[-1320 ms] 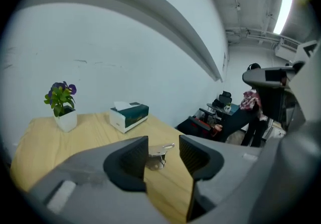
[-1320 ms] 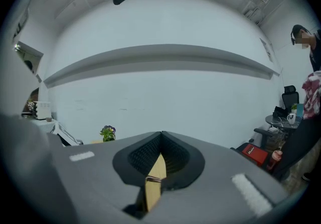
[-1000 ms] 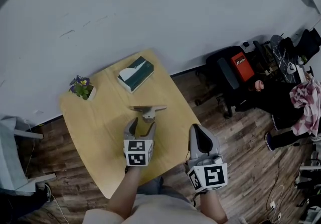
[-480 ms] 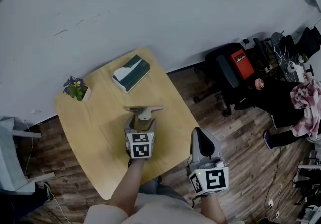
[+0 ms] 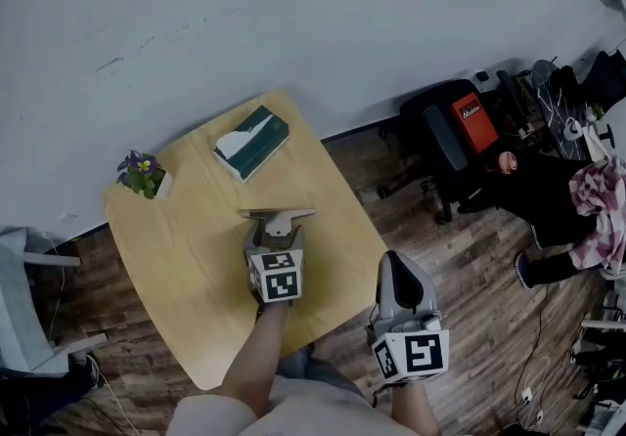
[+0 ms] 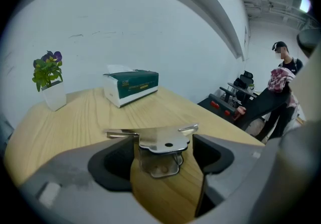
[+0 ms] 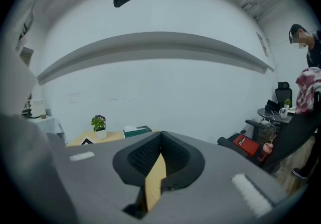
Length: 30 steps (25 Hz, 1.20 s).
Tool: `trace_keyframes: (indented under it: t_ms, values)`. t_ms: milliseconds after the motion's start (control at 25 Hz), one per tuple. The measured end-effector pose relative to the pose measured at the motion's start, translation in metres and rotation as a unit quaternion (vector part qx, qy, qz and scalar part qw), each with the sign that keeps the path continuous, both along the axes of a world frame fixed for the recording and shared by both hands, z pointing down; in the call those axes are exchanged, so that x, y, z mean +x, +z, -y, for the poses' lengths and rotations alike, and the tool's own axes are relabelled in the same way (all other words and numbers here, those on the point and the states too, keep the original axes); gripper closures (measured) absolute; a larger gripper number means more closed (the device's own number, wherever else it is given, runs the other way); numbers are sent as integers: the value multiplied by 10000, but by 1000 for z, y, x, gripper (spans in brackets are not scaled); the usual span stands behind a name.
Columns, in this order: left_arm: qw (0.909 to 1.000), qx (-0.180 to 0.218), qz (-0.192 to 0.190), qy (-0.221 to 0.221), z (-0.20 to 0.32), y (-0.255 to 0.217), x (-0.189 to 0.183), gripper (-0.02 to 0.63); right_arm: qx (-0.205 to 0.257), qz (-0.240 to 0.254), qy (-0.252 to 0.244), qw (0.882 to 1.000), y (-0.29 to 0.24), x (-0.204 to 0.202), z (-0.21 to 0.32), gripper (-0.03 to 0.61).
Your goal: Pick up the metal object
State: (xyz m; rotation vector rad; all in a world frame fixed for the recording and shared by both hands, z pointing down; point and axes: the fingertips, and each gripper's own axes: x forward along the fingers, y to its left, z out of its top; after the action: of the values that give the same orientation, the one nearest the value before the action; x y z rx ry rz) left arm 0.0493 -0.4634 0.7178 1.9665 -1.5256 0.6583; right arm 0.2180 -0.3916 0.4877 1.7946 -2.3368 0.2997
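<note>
Closest in, a forearm [image 5: 256, 356] and the person's light clothing cover the near corner of the pale wooden table [image 5: 176, 258]. The right gripper [image 5: 393, 260] hangs just off the table's near right edge, over dark plank flooring [image 5: 460, 258], its jaws together with nothing between them. Over the table's middle the left gripper [image 5: 273, 246] tilts down, its jaws spread wide after just having been opening. The metal object [image 6: 163, 142] stands on the table between their tips, with no pad pressing on it. It shows a flat shiny plate with a small hole, a bent bracket under it and a thin bar sticking out to one side; from the head view its lower part is hidden behind the gripper, and what kind of part it is cannot be told. At the table's far corner lies a green and white tissue box [image 5: 251, 141], and at its far left corner stands a small potted plant [image 5: 142, 174] with purple flowers. A plain pale wall [image 5: 293, 33] rises behind the table. Off the table's right side stand a black chair [image 5: 445, 146] carrying something red, a pink cloth [image 5: 597, 204] and a standing person [image 6: 281, 82]; the dark clutter there is cut off by the frame and hard to make out.
</note>
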Motion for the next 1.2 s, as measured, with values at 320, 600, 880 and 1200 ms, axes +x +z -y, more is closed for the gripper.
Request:
trace_keyframes:
  t_ms: [320,600,880,1200]
  values:
    - [9996,-138,89,-219,2,8,-3,281,-38,-6,20,10000,4,5,1,577]
    - [9997,-113,151,-153,4,6,-4,310,-33,-14,43,10000,3,10,-2,577]
    - [9993,271,-258,23,8,-28,0,314,50,51,-7,10000,-3,8,-6,577]
    - [9964,744,-243,339,-6,-67,2,316,247,89,-172,9995,-19,-7,-14,577]
